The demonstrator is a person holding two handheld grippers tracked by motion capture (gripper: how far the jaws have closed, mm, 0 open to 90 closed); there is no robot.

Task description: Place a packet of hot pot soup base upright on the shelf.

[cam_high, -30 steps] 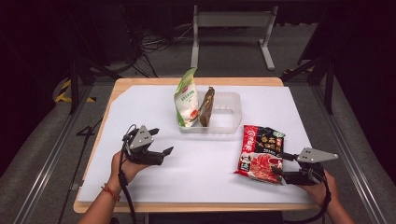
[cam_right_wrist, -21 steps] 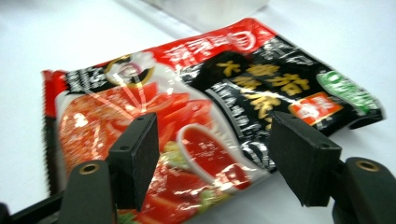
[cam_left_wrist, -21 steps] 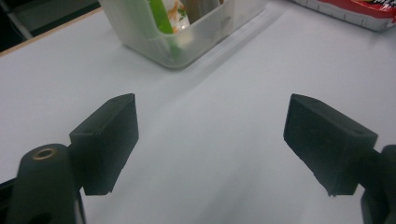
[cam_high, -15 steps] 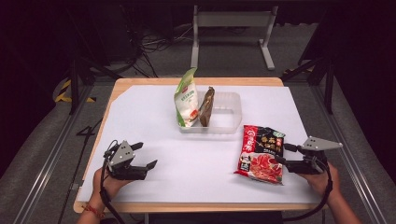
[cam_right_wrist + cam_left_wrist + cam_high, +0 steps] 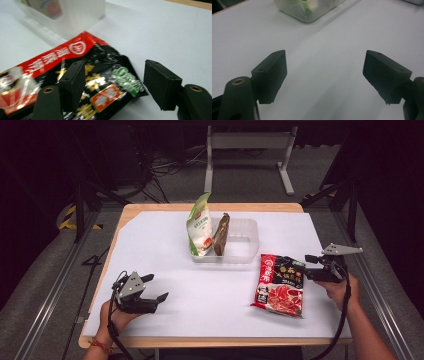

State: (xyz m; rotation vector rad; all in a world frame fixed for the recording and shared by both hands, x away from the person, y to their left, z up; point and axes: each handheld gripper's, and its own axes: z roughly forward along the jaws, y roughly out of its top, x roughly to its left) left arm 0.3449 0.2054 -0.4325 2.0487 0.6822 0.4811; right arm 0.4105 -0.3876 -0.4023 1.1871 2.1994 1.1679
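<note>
Two hand-held grippers stand open over the white worktop [image 5: 165, 245]: the right hand-held gripper [image 5: 308, 271] has drawn back from the flat red-and-black foil noodle packet [image 5: 280, 284], apparently released beside the clear plastic tub [image 5: 240, 240], while the left hand-held gripper [image 5: 155, 290] has retreated, empty, toward the near edge.

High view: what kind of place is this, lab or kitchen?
Likely a lab recording rig, not a kitchen: white-covered table on a dark floor, trailing cables behind it, a metal stand, handheld left gripper.
</note>
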